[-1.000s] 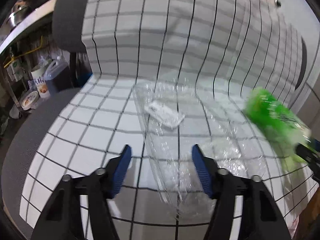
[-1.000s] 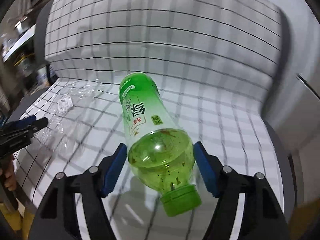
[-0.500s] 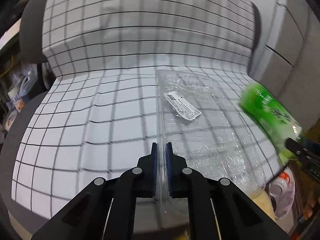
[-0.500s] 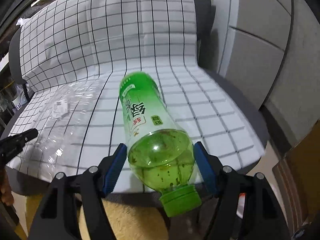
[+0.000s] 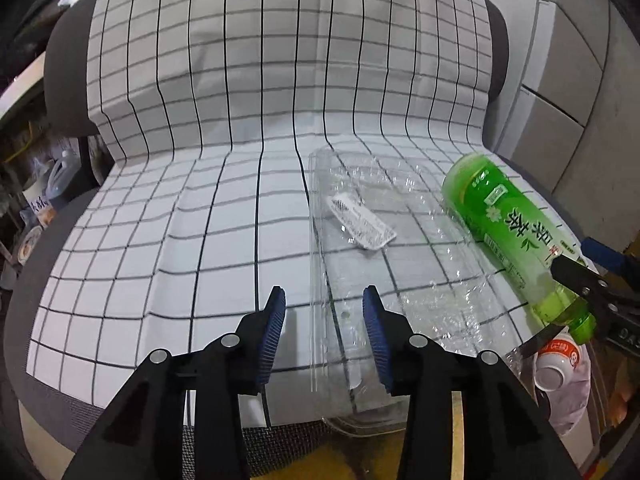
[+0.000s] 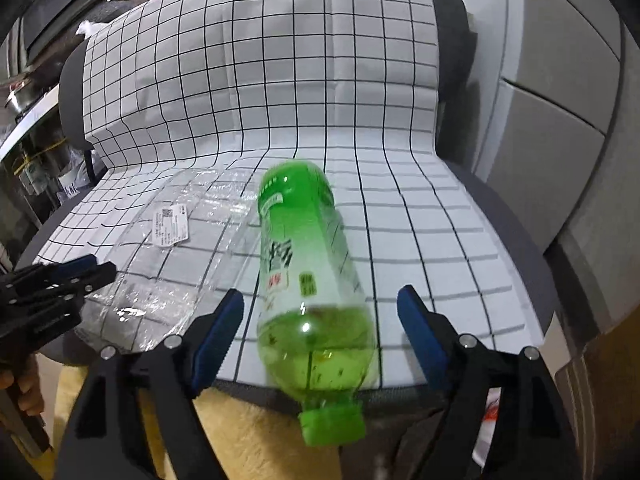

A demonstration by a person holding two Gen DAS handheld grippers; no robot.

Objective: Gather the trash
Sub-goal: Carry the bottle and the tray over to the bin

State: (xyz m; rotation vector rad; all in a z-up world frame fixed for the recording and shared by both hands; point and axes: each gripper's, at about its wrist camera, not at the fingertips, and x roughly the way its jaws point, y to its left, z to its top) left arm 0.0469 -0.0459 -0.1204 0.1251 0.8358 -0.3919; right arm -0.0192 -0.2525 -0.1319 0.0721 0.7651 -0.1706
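- A white cloth point(image 5: 224, 208) with a black grid covers the seat and backrest of a dark grey chair point(image 5: 68, 60).
- Grey wall panels point(image 6: 560, 92) stand beyond the chair's right edge.
- A cluttered shelf with jugs and containers point(image 5: 44, 192) sits off the left edge.
- A yellow fuzzy rug point(image 6: 256, 440) lies below the seat's front edge.

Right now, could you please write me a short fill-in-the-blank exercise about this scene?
1. The bottle has a ___ cap.
2. The left claw and the right claw are both ___.
3. The white label sits on the clear ___.
Missing words: green; open; tray.
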